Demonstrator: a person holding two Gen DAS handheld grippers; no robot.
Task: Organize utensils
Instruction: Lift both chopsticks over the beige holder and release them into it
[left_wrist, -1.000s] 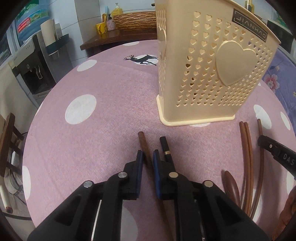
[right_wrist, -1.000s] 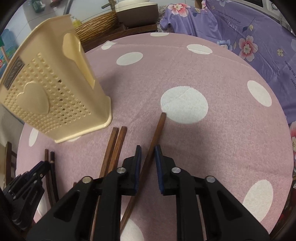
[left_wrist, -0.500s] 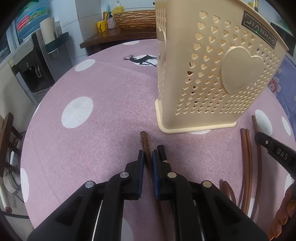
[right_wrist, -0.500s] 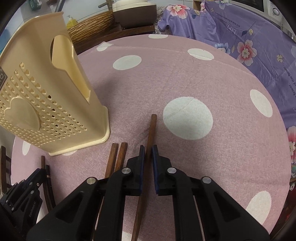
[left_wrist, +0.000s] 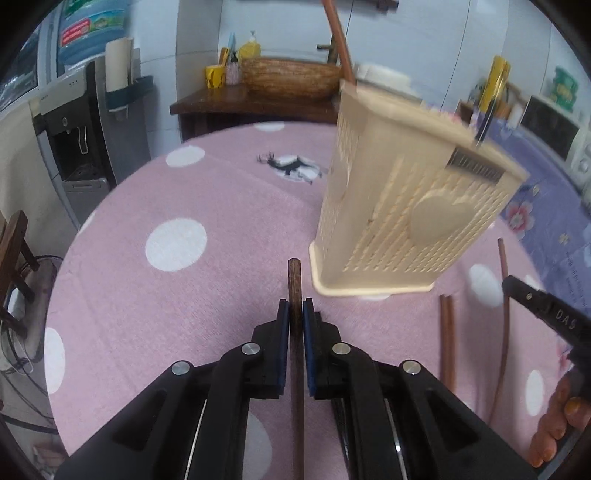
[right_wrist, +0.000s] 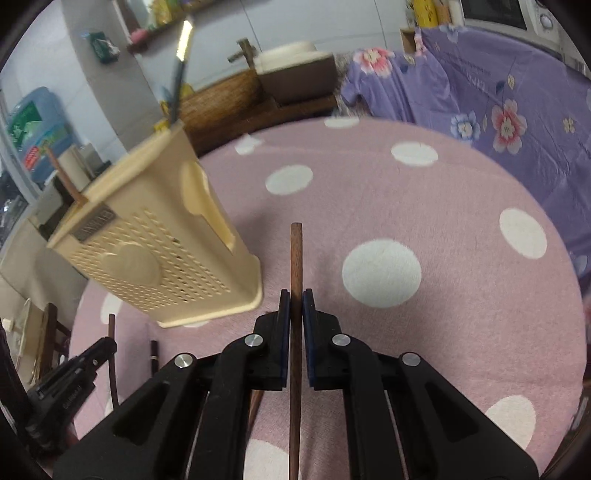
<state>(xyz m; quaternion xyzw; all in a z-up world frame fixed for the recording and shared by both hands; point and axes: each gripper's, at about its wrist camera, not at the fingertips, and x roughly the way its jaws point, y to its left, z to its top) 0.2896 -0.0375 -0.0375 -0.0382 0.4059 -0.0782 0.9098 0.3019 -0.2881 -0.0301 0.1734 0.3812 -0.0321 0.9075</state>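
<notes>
My left gripper (left_wrist: 294, 314) is shut on a dark wooden chopstick (left_wrist: 294, 284), held off the pink dotted tablecloth (left_wrist: 184, 314). My right gripper (right_wrist: 295, 310) is shut on a second brown chopstick (right_wrist: 296, 258), also lifted. The cream perforated utensil basket (left_wrist: 406, 221) stands just ahead and between them, with a brown stick (left_wrist: 338, 44) and a yellow-handled utensil (left_wrist: 491, 96) standing in it. Two brown chopsticks (left_wrist: 447, 339) lie on the cloth by the basket's base. A black chopstick with a gold band (right_wrist: 154, 358) lies near the left gripper (right_wrist: 105, 345).
A woven basket (left_wrist: 291, 79) sits on a wooden side table beyond the round table. A water dispenser (left_wrist: 74, 140) stands at the far left and a wooden chair (left_wrist: 14, 251) at the table's left edge. Purple floral cloth (right_wrist: 498, 110) covers furniture on the right.
Both grippers have closed on their chopsticks and risen, lifting them off the cloth. The basket now appears lower and farther in both views.
</notes>
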